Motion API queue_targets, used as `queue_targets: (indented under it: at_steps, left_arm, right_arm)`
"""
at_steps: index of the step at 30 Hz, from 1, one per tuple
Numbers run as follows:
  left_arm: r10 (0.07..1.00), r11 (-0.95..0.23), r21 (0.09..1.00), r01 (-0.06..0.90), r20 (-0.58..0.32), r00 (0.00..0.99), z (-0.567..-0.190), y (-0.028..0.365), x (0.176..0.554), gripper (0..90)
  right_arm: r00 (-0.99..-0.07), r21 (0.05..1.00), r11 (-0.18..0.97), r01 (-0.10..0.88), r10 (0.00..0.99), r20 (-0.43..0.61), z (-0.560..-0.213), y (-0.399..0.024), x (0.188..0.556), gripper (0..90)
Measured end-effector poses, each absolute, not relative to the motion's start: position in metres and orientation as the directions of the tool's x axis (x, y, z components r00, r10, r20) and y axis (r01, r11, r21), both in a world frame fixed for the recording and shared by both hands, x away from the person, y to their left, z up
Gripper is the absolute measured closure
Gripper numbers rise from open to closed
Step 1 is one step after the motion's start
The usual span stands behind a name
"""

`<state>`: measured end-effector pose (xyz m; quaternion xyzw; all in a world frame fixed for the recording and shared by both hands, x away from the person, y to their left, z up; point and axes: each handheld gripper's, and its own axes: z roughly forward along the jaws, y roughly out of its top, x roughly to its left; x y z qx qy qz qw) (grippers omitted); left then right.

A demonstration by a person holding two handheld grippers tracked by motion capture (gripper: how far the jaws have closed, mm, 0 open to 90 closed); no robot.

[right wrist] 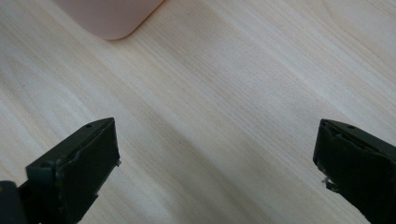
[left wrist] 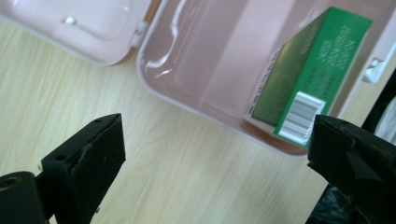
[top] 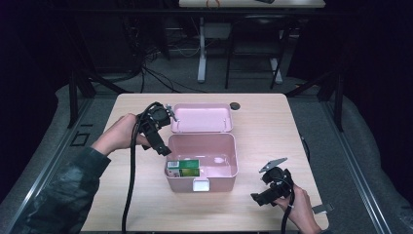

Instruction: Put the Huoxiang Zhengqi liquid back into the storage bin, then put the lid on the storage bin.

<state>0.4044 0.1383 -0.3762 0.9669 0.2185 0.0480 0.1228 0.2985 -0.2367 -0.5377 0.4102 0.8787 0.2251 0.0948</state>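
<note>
A pink plastic box (top: 229,161) stands open at the table's middle, its lid (top: 202,118) folded back flat behind it. Inside, against the front left corner, lies a green carton (top: 183,168) with a barcode end (left wrist: 299,116). My left gripper (top: 158,139) hovers just left of the box's rim, open and holding nothing; in its own view the jaws stand wide apart over bare wood with the box's corner (left wrist: 187,100) ahead. My right gripper (top: 265,195) rests low near the front right of the table, open and apart from the box.
The light wooden table (top: 263,126) carries a small dark round disc (top: 235,105) behind the lid. A white latch (top: 200,185) sits on the box's front wall. The box's corner (right wrist: 112,18) shows in the right gripper view. Dark floor, cables and another desk's legs lie beyond.
</note>
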Motion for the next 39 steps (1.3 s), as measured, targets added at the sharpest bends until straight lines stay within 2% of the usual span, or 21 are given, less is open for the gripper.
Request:
queue_targets:
  at_steps: [9, 19, 39]
  left_arm:
    - [0.537, -0.8, 0.328, 0.503, 0.018, 0.843, -0.391, 0.17, 0.41, 2.5]
    - [0.62, -0.71, 0.404, 0.577, -0.03, 0.784, -0.413, 0.185, 0.414, 3.2]
    - [0.667, -0.637, 0.467, 0.613, -0.064, 0.742, -0.434, 0.174, 0.41, 13.3]
  right_arm:
    - [-0.629, 0.482, 0.542, 0.688, 0.777, 0.025, -0.537, -0.241, 0.303, 0.0]
    - [-0.616, 0.479, 0.528, 0.701, 0.787, 0.033, -0.537, -0.243, 0.308, 0.0]
    - [-0.573, 0.526, 0.471, 0.708, 0.819, 0.038, -0.517, -0.257, 0.341, 0.0]
